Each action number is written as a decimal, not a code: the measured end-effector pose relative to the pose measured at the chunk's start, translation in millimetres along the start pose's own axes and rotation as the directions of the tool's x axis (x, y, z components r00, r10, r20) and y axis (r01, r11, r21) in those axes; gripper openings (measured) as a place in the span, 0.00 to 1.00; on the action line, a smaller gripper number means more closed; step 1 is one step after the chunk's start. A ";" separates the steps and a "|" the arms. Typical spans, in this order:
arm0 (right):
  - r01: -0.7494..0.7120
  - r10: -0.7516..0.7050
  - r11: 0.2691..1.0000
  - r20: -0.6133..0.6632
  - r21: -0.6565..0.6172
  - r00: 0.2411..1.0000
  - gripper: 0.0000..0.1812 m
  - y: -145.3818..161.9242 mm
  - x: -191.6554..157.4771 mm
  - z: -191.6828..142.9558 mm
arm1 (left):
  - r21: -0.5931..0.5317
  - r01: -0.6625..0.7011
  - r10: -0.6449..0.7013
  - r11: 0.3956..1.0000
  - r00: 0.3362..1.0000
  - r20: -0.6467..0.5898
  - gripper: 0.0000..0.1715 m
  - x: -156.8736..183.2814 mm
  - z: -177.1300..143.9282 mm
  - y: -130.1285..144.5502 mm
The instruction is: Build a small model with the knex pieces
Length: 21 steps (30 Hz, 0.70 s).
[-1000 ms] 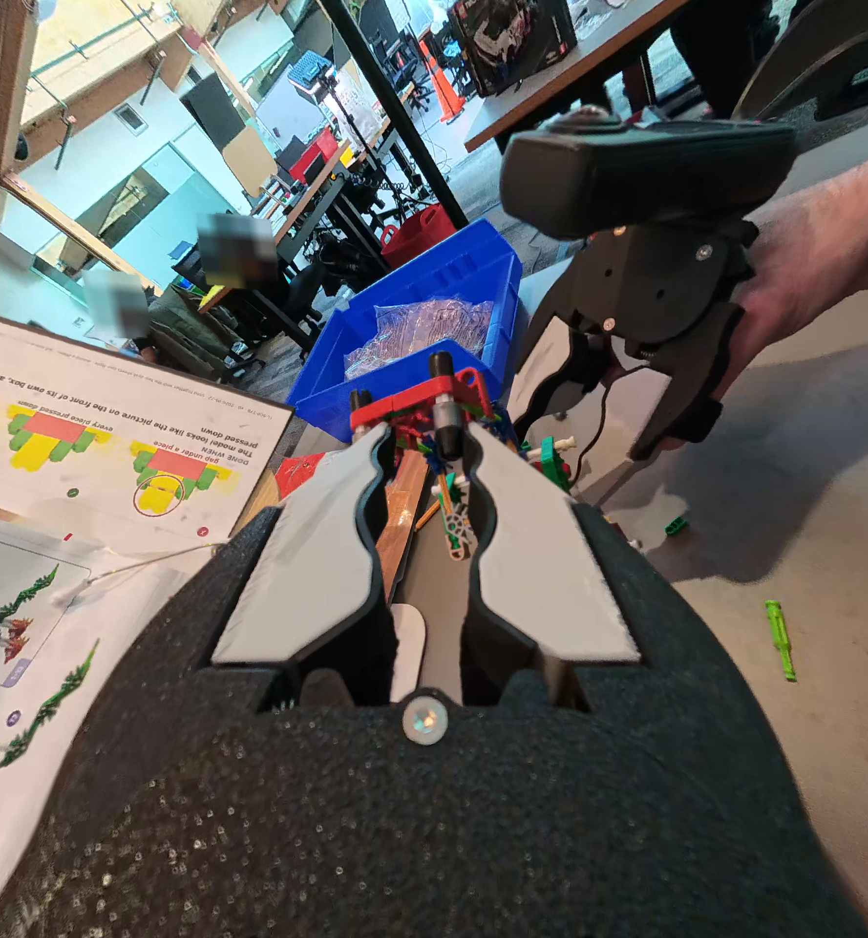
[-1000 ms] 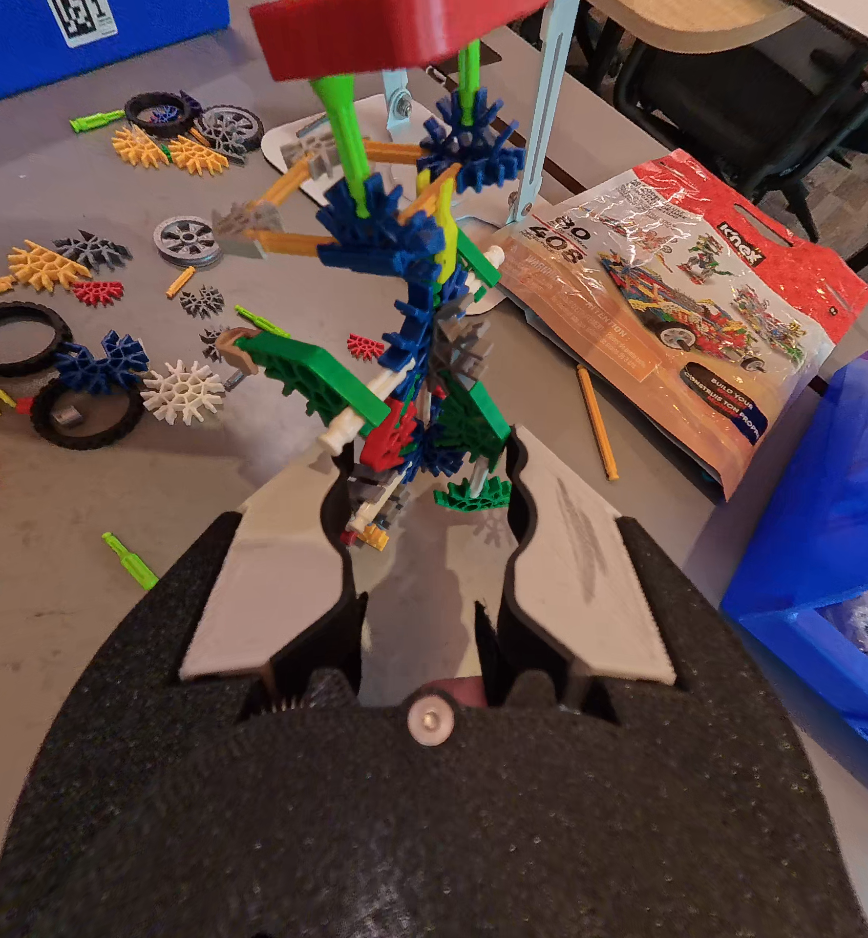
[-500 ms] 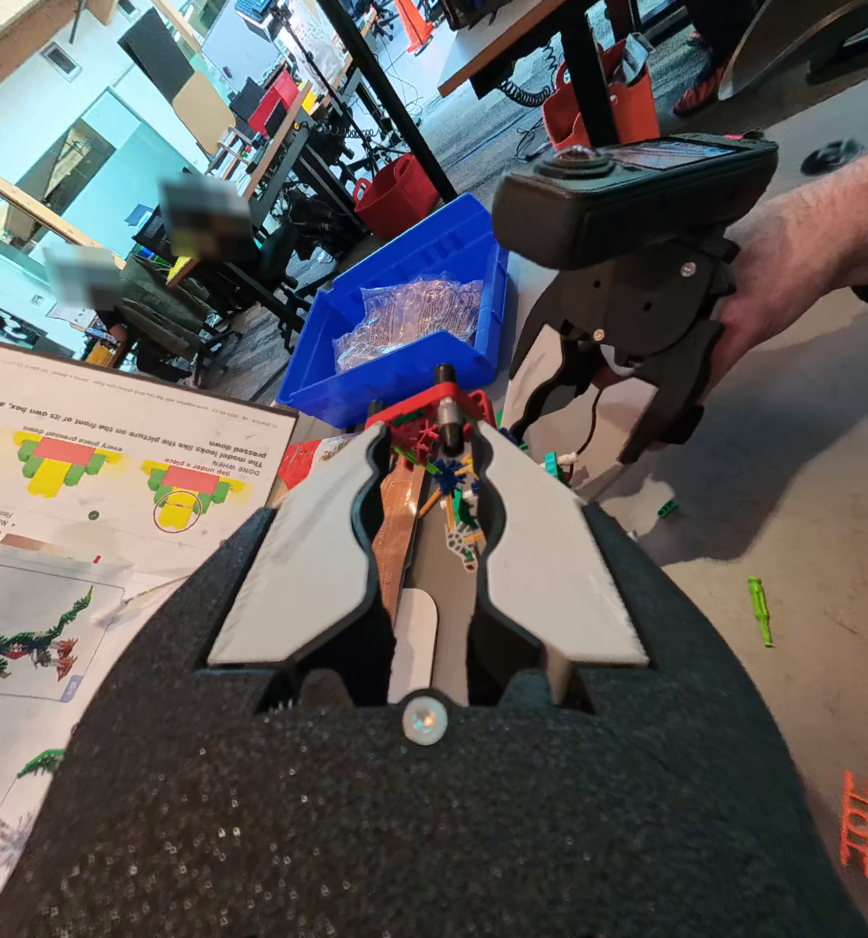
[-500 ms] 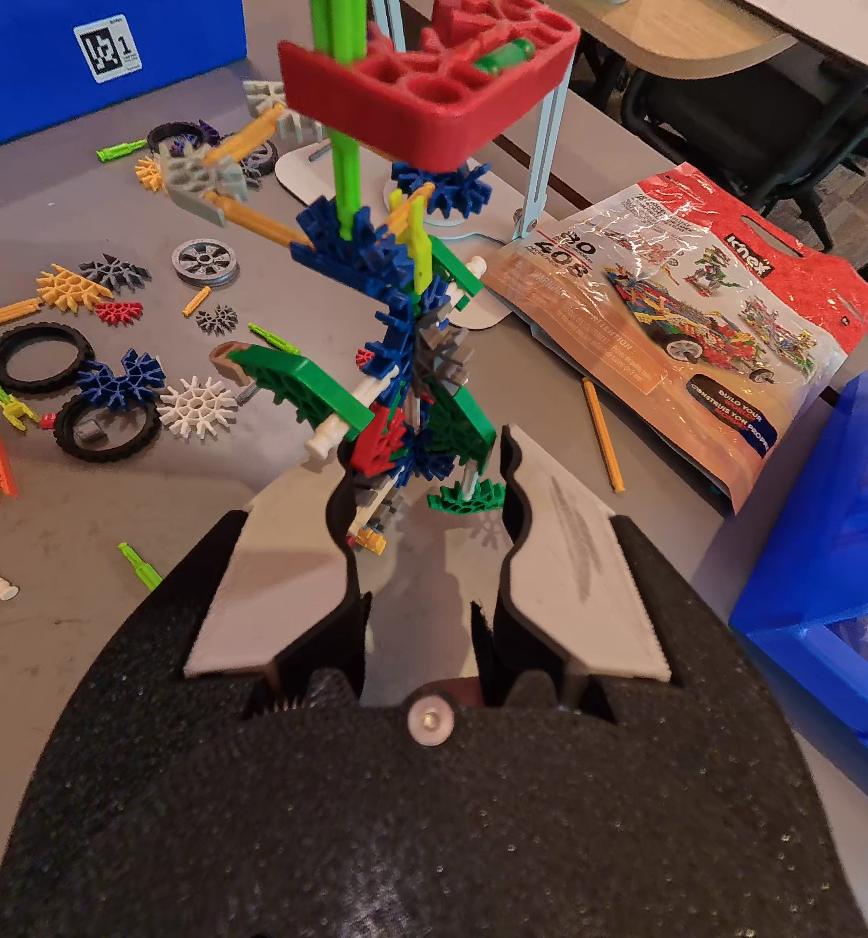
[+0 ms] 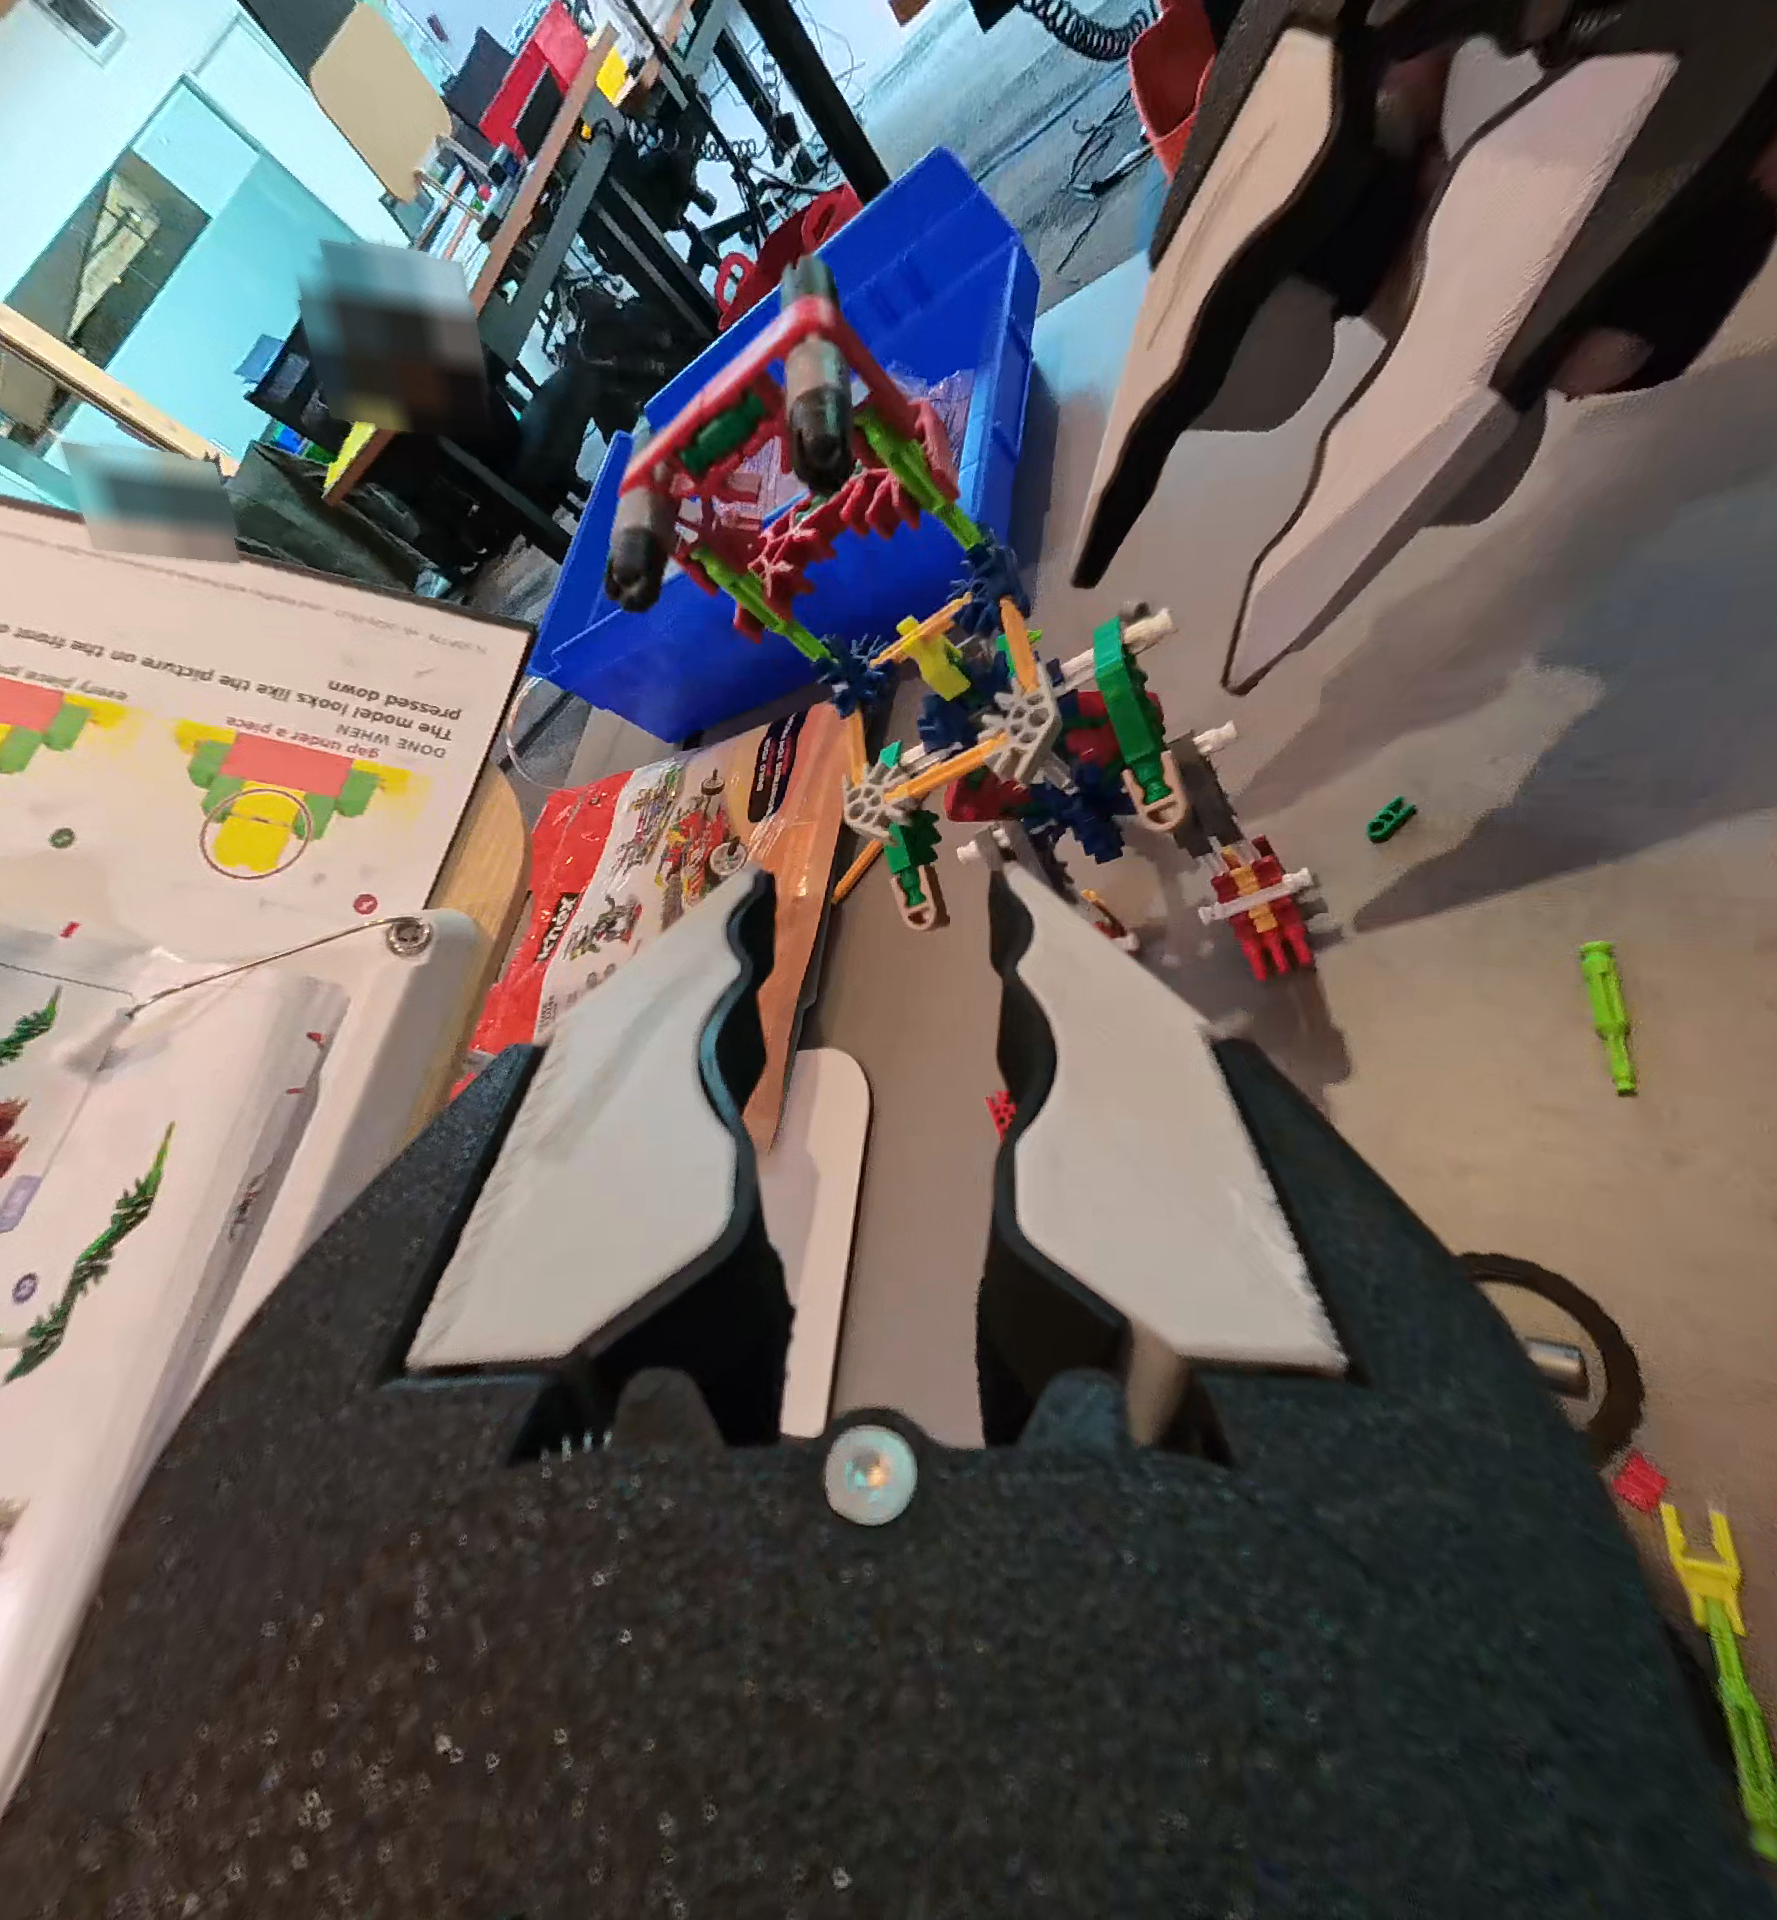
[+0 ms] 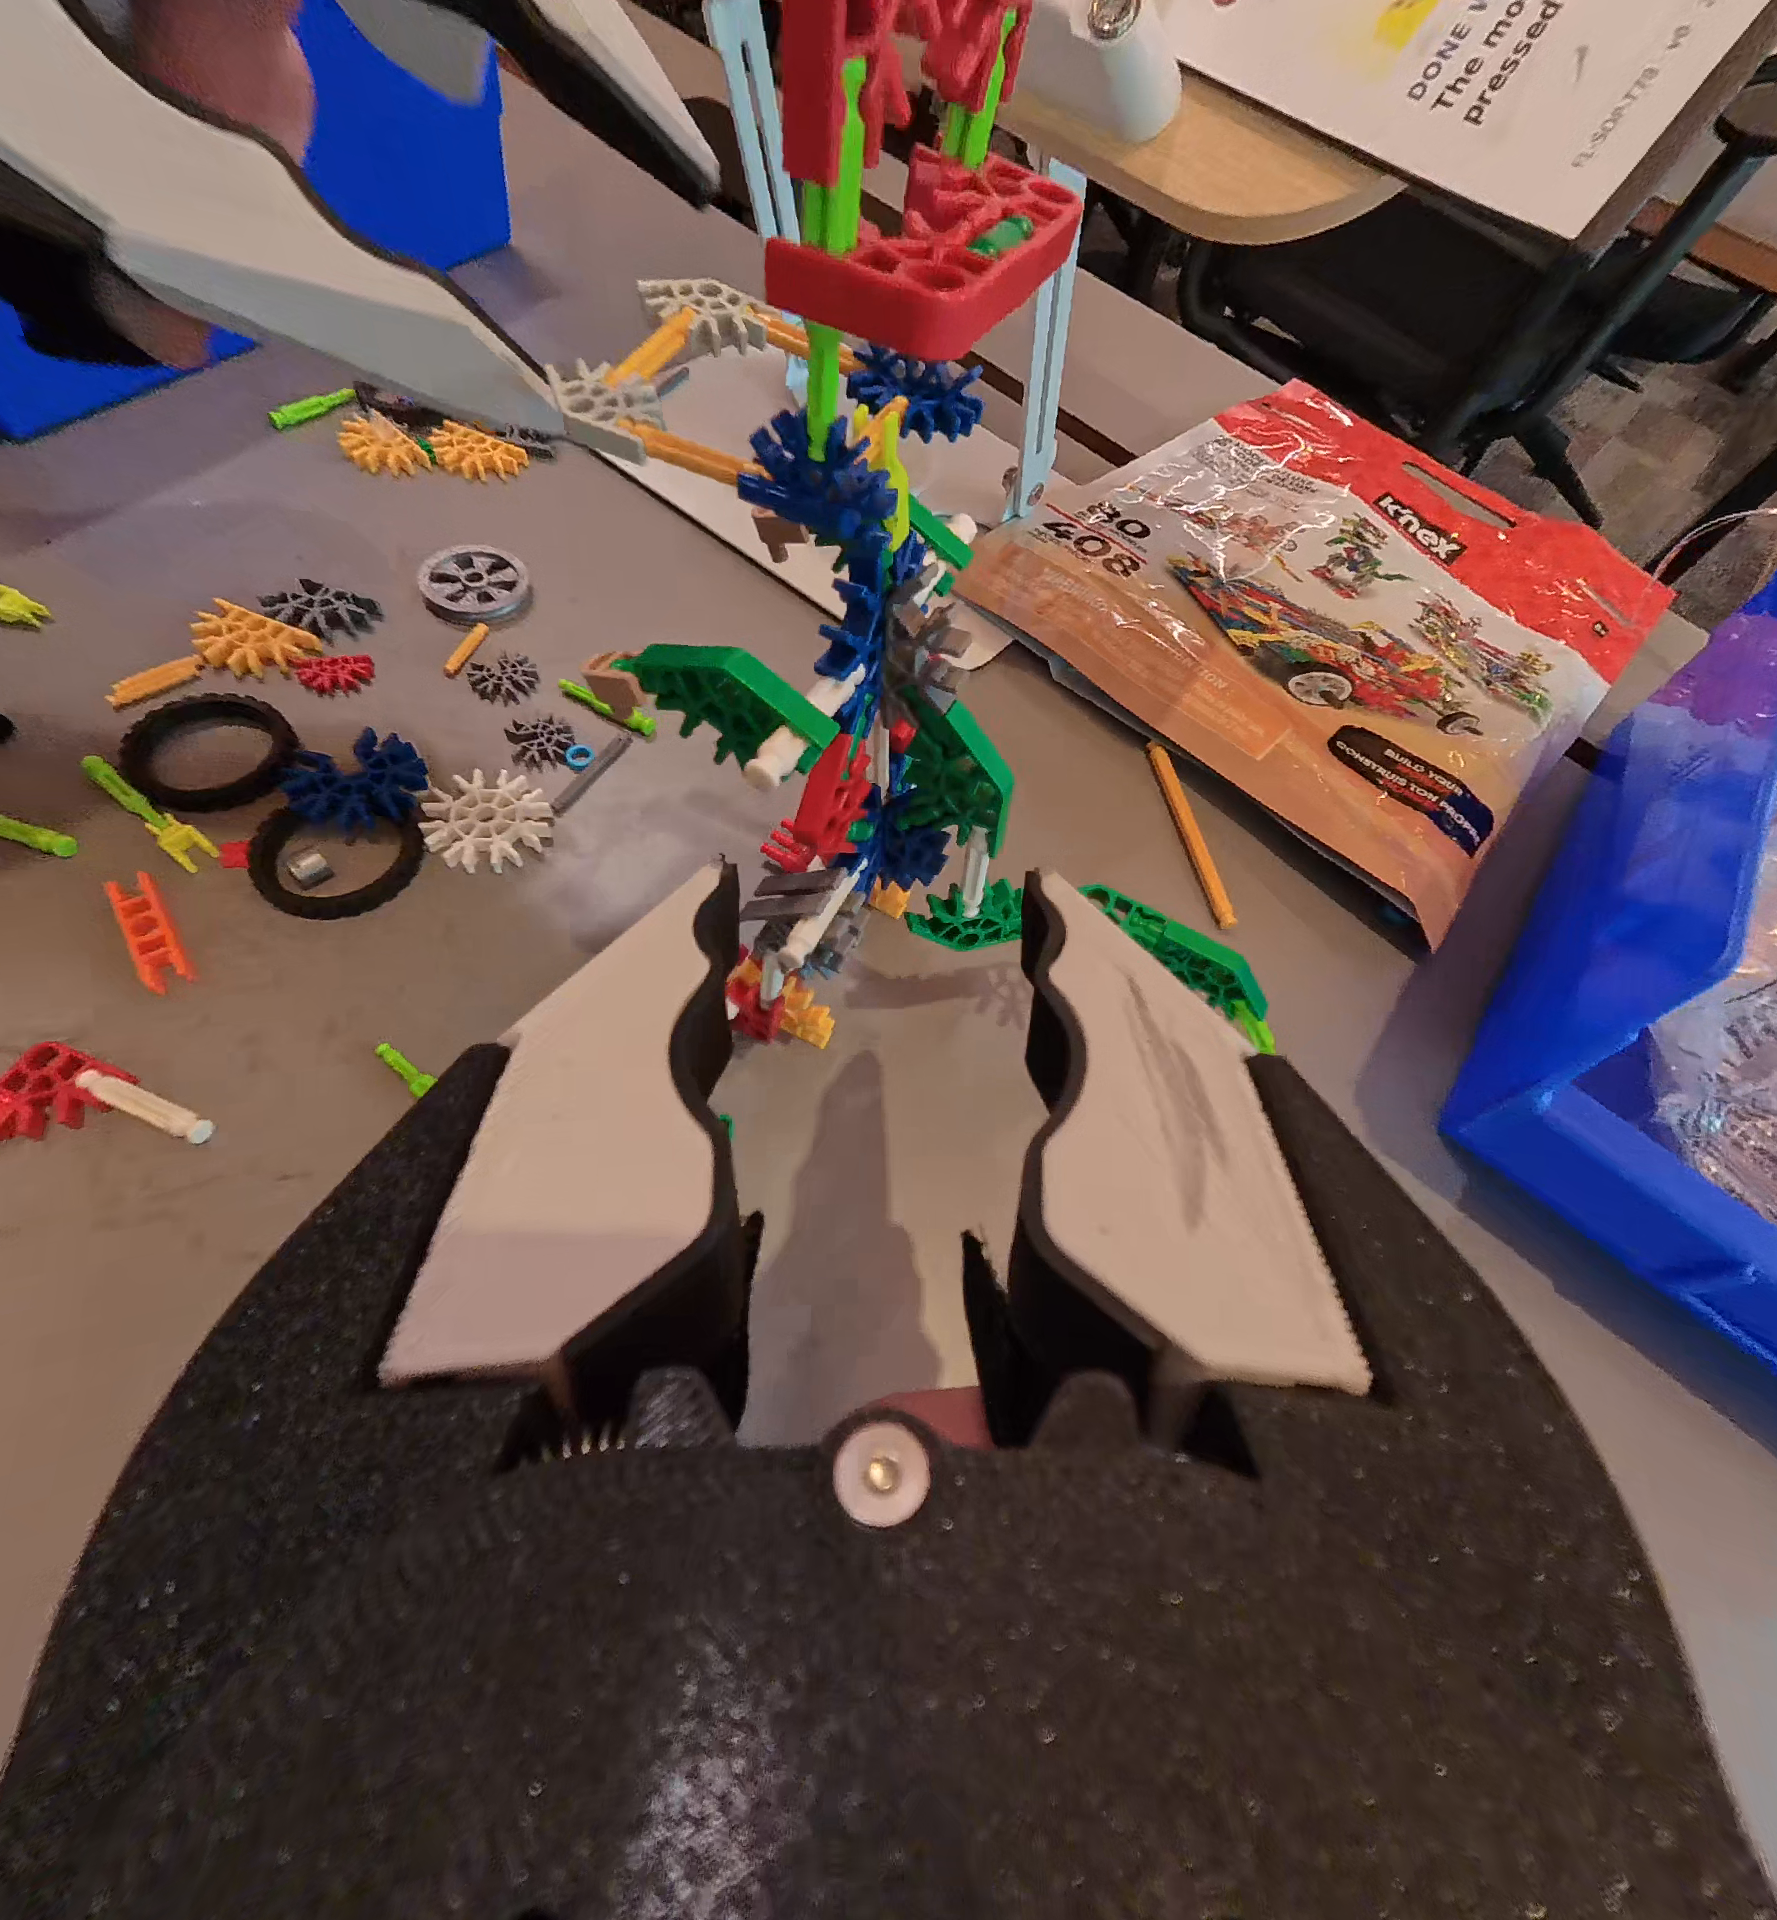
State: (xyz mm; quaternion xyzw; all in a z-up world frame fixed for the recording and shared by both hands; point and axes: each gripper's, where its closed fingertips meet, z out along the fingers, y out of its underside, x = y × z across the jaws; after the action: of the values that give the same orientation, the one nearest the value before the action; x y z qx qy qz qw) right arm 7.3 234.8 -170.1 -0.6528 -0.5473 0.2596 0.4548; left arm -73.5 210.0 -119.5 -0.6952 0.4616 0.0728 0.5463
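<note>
Two claws of mine stand spread and empty around one tall rod-and-connector model (image 6: 863, 644) standing on the grey surface (image 6: 240, 1195): right claw (image 6: 873, 914) just before its foot, left claw (image 5: 873, 914) near its side, printed bag (image 6: 1310, 644) beyond.

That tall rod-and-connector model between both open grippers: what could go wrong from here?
1. The model is tall and top-heavy under its red head; a nudge may topple it.
2. The left gripper sits right at the grey connector arm; pushing could pop it off.
3. The right gripper may snag the feet.
</note>
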 end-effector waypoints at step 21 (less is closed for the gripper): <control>-0.065 0.065 0.997 0.007 0.032 0.998 0.26 -24.7 -2.3 -9.7 | 0.003 -0.098 0.098 0.995 0.991 0.095 0.07 12.9 13.3 -29.4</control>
State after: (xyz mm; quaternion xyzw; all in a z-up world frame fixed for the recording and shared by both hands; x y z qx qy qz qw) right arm 3.0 229.3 -144.4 -0.6622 -0.5229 0.2848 0.4549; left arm -39.6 213.1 -112.2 -0.6654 0.4689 0.1308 0.5659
